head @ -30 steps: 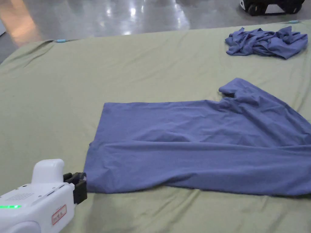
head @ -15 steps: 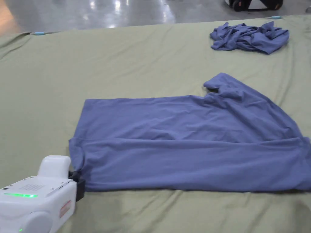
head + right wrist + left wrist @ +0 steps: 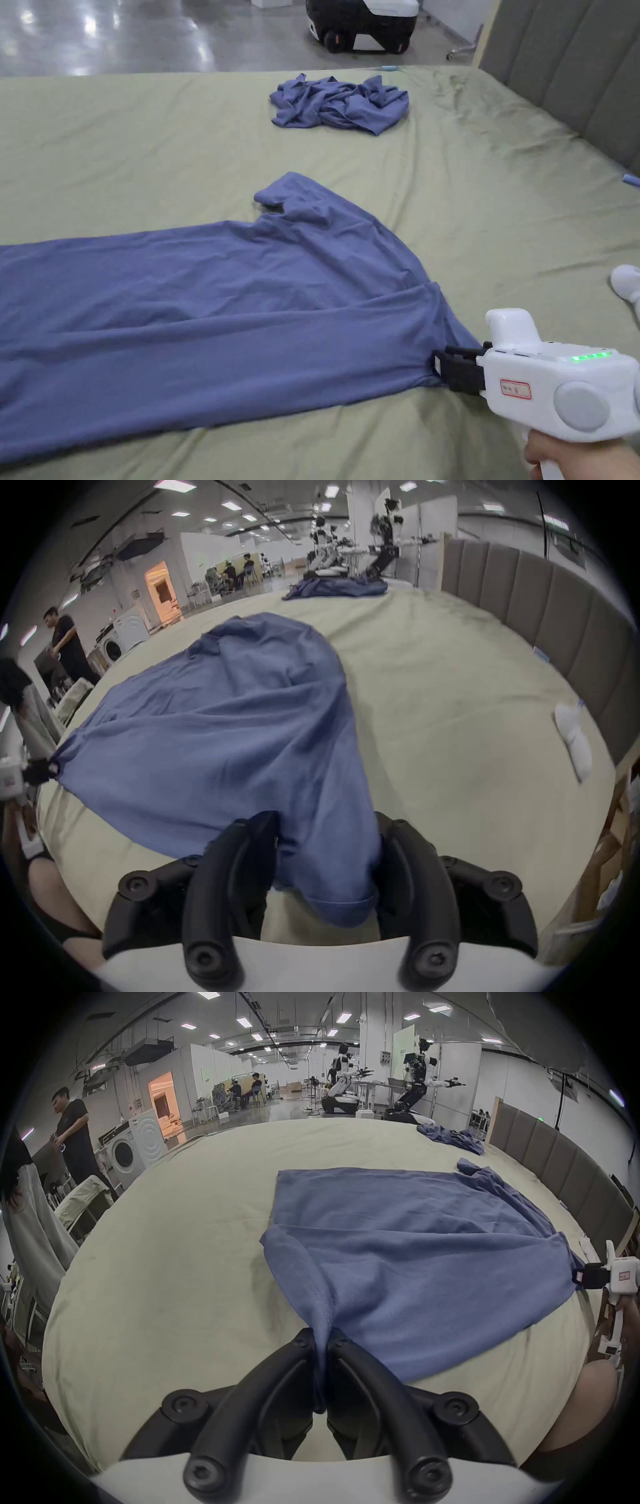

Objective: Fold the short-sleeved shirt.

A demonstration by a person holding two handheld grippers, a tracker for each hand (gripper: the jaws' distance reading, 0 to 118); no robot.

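the blue shirt (image 3: 219, 300) lies spread on the green sheet (image 3: 125, 144), its near long edge folded over. my left gripper (image 3: 323, 1342) is clenched on a bunched corner of the cloth, jaws pressed together with fabric squeezed between them. my right gripper (image 3: 442, 369) sits at the opposite corner; in its own view the jaws stand apart with a rolled sleeve hem draped between them, and the blur means i cannot tell whether they pinch it. a crumpled blue garment (image 3: 340, 103) lies well apart at the far side.
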